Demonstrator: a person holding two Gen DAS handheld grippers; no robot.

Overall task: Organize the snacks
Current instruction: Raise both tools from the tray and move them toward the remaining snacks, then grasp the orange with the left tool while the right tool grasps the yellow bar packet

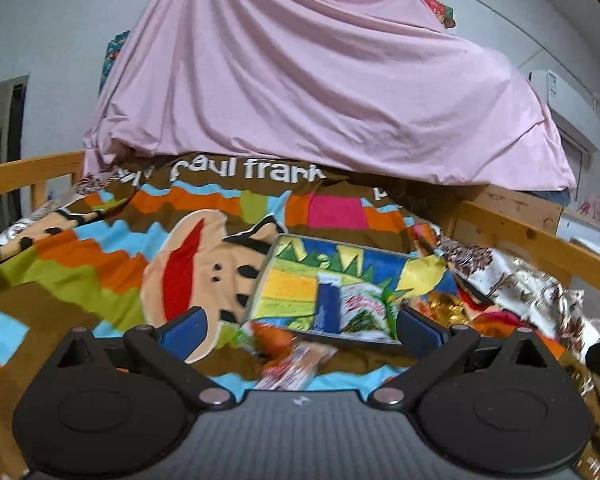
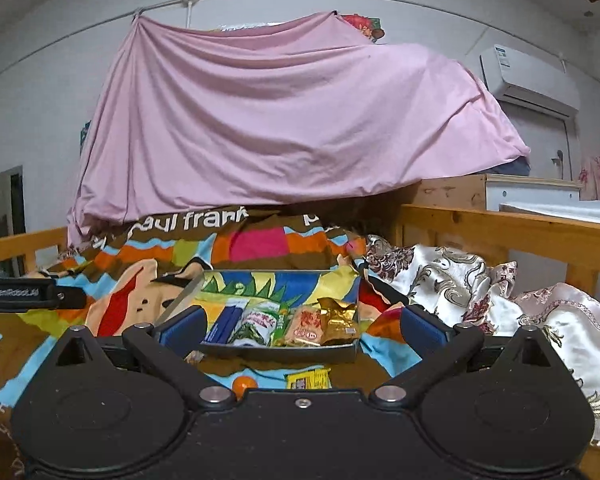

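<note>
Snack packets [image 2: 284, 326] in tray [image 2: 278, 349], tray on blanket [image 2: 260, 246]

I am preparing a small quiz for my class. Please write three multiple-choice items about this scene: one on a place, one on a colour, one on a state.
1. Where does the gold packet lie?
A. in the tray
B. on the wooden rail
C. under the pink sheet

2. What colour is the small round snack before the tray?
A. green
B. orange
C. white

3. How is the right gripper?
A. shut on a packet
B. shut, empty
C. open

Answers: 1 A, it sits at the tray's right end; 2 B, plainly orange; 3 C, fingers wide apart, nothing between.
</note>
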